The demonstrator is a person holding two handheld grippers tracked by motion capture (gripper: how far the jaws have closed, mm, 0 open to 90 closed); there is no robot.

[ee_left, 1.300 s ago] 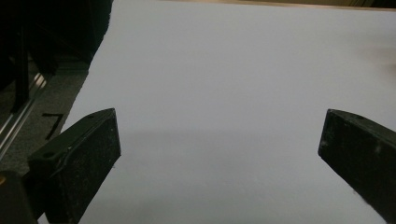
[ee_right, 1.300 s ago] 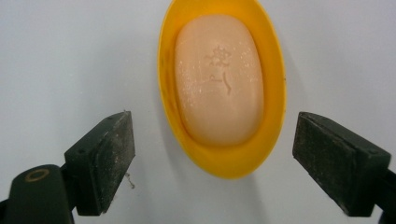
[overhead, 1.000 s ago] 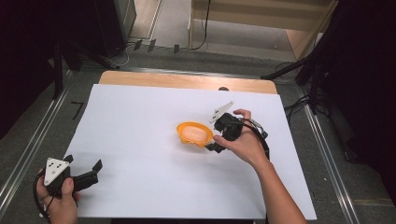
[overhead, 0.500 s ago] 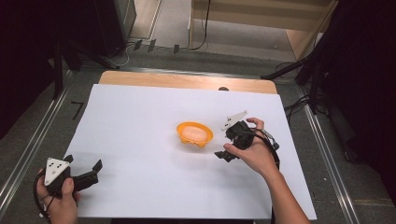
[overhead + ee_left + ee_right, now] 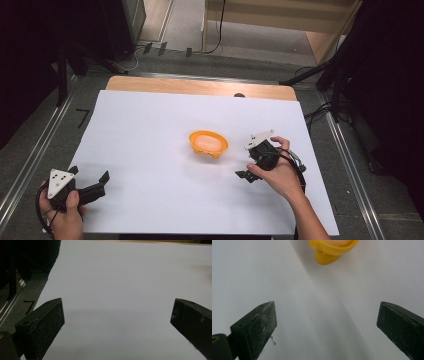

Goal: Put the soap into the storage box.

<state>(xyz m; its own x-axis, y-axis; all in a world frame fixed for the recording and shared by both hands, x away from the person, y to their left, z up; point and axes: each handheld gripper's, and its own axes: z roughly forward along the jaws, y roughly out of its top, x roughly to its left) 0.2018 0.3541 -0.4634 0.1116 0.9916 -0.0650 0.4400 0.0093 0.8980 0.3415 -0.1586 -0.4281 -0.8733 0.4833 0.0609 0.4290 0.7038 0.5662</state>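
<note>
Glossy, seemingly plastic orange bowl (image 5: 208, 144); matt paper sheet (image 5: 150, 130)

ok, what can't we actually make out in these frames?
- Orange bowl: far part cut off by the top edge of the right gripper view.
- Bowl contents: pale inside in the high view, too small to identify.
- Right gripper: partly covered by the hand in the high view.
- Small dark spot on the table's far edge: too small to tell.

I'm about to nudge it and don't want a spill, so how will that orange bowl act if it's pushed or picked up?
The orange bowl looks like thin moulded plastic, so probably stiff yet light. On the smooth white sheet it would likely slide rather than tip, being wide and shallow. It seems to rest on small feet, so a push high on the rim might rock it.
</note>
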